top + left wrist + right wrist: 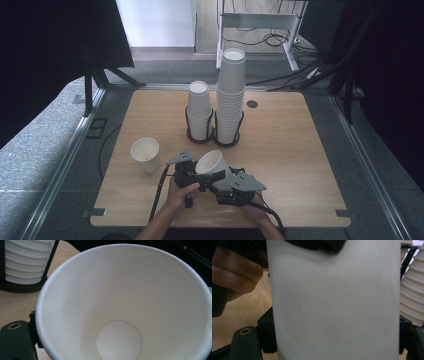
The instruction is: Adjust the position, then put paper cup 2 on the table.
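Tilted paper cup above the bench, body clamped by right hand-held gripper, rim pinched by left hand-held gripper; gentle pressure advised to avoid crushing.

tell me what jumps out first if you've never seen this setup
A white paper cup tilted on its side at the table's near edge, between the left gripper and right gripper, whose jaws straddle its body. Behind it, two stacks of cups stand in black wire holders, the right one taller. A single upright cup stands to the left.
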{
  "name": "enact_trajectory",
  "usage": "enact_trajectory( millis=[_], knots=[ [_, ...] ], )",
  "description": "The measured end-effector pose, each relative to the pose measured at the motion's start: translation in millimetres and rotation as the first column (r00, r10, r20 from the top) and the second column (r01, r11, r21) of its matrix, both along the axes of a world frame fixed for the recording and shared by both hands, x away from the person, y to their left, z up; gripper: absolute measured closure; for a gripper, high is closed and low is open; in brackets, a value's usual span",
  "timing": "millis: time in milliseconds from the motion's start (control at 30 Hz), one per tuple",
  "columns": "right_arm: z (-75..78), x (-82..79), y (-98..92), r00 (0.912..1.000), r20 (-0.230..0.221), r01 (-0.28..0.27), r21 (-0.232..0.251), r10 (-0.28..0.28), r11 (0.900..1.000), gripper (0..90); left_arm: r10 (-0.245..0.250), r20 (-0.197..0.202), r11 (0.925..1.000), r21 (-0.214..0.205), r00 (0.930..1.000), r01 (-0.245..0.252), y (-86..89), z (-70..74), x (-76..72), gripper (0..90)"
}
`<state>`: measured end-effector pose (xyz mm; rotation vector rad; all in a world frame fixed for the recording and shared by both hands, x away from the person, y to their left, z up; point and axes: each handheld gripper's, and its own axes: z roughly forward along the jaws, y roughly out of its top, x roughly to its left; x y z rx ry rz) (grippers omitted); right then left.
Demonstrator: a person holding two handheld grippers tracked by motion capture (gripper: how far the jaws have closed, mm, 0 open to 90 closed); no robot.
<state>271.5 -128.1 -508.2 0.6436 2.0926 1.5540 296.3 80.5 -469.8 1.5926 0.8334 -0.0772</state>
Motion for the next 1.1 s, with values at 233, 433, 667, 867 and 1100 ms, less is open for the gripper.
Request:
enact_trajectory(
  millis=[233, 433, 667, 867, 1100],
  knots=[
    [-2.8, 0.6, 3.4, 0.9995, -0.032, -0.004, -0.045, 0.003, 0.999, 13.0, 0.016, 0.055, 0.9997, 0.018, 0.9984, -0.017, 3.0, 8.6, -4.4, 12.8],
    [-2.9, 2.2, 1.7, 0.9991, -0.043, -0.001, -0.063, -0.002, 0.998, 12.7, 0.04, 0.094, 0.9986, 0.032, 0.9947, -0.043, 7.2, 15.2, -7.1, 12.8],
    [-4.4, 3.7, 1.0, 0.9986, -0.052, 0.004, -0.094, -0.009, 0.9956, 12.6, 0.098, 0.132, 0.9944, 0.027, 0.9864, -0.102, 20.6, 25.8, -8.5, 12.7],
    [-5.0, 3.7, 1.4, 0.9984, -0.054, 0.009, -0.1, -0.015, 0.9949, 12.6, 0.133, 0.144, 0.9906, 0.011, 0.9806, -0.136, 32.5, 31.6, -8.3, 12.7],
    [-5.3, 4.6, 0.1, 0.9984, -0.054, 0.013, -0.104, -0.018, 0.9945, 12.8, 0.165, 0.154, 0.9853, 0.018, 0.9742, -0.17, 40.0, 33.3, -6.5, 12.7]
  ],
)
